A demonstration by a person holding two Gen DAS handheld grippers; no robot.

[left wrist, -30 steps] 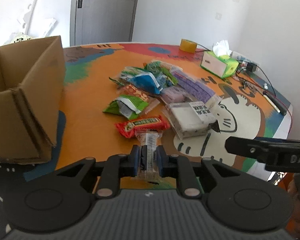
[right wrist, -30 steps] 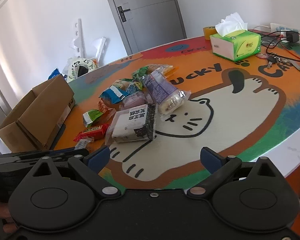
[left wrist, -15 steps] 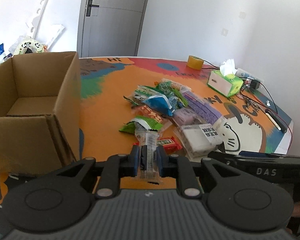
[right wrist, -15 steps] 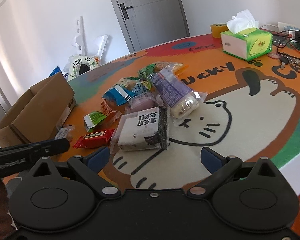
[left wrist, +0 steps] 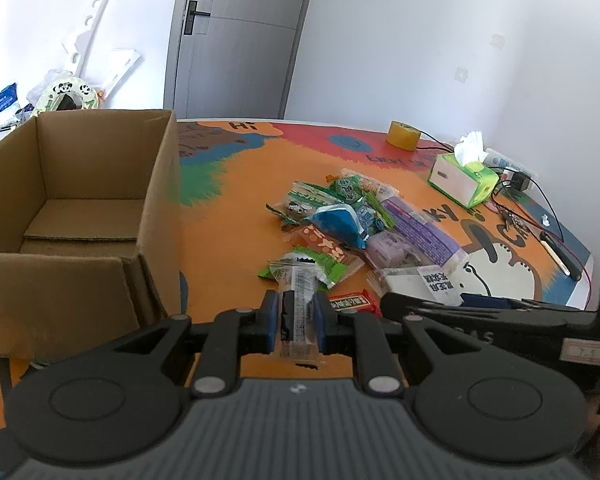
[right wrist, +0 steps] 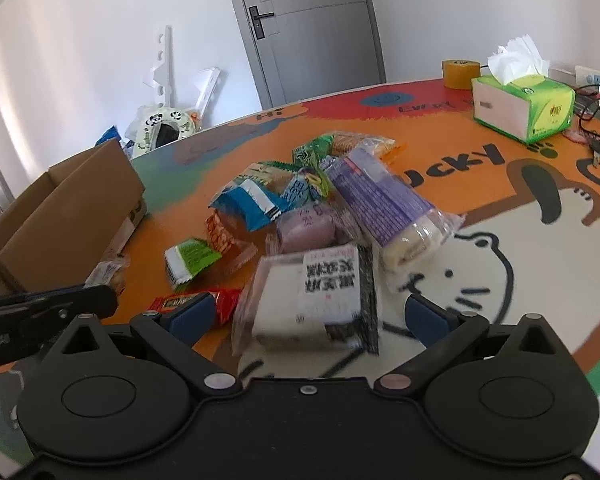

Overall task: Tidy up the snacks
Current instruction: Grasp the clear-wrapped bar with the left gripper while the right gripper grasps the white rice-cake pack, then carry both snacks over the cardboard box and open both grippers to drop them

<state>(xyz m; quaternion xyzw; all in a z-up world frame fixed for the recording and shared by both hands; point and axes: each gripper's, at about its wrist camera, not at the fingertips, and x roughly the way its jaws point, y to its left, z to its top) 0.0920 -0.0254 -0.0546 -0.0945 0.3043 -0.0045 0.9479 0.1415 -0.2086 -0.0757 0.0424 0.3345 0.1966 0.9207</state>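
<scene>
While the left gripper pinches a clear-wrapped snack packet, apparently biscuits, beside the open brown cardboard box, the right gripper is spread.

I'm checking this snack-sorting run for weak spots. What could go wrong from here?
1. The left gripper pinches a thin clear packet with most of it sticking out; it might slip or swing before reaching the box.
2. The box's near wall stands between packet and opening; a low approach could knock it.
3. The open right gripper straddles the white pack near the red bar; it may catch both.
</scene>
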